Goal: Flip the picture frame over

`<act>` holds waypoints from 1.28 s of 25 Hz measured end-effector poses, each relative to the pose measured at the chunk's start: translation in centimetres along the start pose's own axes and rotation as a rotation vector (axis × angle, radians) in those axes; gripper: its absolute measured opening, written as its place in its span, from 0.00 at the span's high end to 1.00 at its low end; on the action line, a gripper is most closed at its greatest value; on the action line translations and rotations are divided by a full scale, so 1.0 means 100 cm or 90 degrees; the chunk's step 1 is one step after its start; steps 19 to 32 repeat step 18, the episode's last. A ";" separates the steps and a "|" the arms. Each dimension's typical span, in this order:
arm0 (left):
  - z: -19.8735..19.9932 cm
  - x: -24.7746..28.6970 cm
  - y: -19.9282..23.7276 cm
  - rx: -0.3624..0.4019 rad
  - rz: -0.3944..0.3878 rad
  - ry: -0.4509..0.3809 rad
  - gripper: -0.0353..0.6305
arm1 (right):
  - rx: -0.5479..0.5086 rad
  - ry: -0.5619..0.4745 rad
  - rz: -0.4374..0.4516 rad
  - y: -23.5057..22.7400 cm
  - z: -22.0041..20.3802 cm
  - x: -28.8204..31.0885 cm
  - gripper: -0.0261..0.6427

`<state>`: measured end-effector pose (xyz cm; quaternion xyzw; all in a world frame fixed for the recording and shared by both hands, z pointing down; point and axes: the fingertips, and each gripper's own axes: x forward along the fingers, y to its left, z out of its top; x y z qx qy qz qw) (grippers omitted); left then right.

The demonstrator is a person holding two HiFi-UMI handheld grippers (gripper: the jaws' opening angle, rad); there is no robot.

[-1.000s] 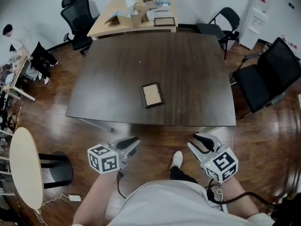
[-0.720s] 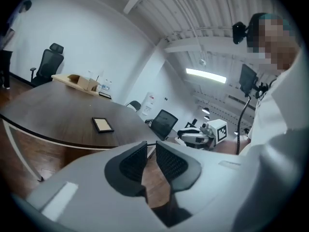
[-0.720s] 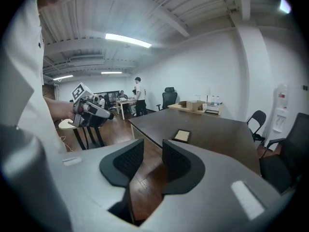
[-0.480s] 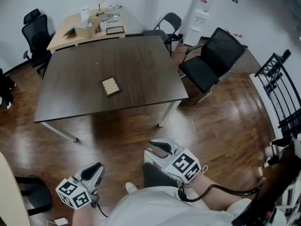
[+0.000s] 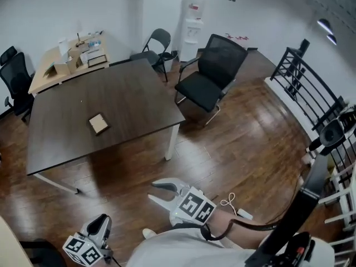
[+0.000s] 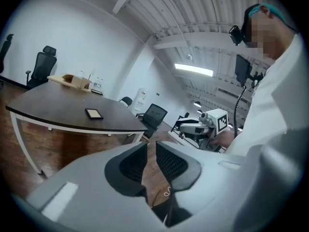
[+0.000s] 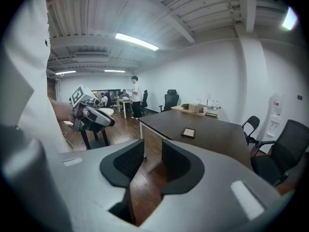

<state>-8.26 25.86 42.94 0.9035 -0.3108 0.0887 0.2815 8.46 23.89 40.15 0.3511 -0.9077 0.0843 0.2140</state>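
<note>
On the dark brown rectangular worktop (image 5: 125,96), at ten o'clock, lies a small dark-rimmed picture frame (image 5: 98,123). Well apart from it, the left gripper (image 5: 102,223) and right gripper (image 5: 158,194) hang with fingers slightly parted, empty.

Glossy wooden floor (image 5: 239,143) all round, white walls behind. Big dark desk (image 5: 122,93) centre-left, black mesh chair (image 5: 214,74) just off its corner, water dispenser (image 5: 192,18) beyond, pale side desk (image 5: 41,77) against the wall, black railing (image 5: 303,82) at right.

The person pulls back from the dark table (image 5: 128,102), leaving the picture frame (image 5: 98,123) distant at left; left gripper (image 5: 102,222) and right gripper (image 5: 158,193) sit lower as a railing (image 5: 300,77) appears.
</note>
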 end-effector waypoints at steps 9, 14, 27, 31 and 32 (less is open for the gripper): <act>0.014 0.038 -0.034 0.026 -0.025 0.011 0.86 | 0.008 -0.002 -0.013 -0.022 -0.007 -0.029 0.78; 0.010 0.051 -0.045 0.029 -0.027 0.023 0.86 | 0.012 -0.007 -0.016 -0.032 -0.013 -0.040 0.78; 0.014 0.047 -0.045 0.034 -0.006 0.033 0.86 | 0.020 -0.017 0.002 -0.033 -0.012 -0.035 0.79; 0.014 0.047 -0.045 0.034 -0.006 0.033 0.86 | 0.020 -0.017 0.002 -0.033 -0.012 -0.035 0.79; 0.014 0.047 -0.045 0.034 -0.006 0.033 0.86 | 0.020 -0.017 0.002 -0.033 -0.012 -0.035 0.79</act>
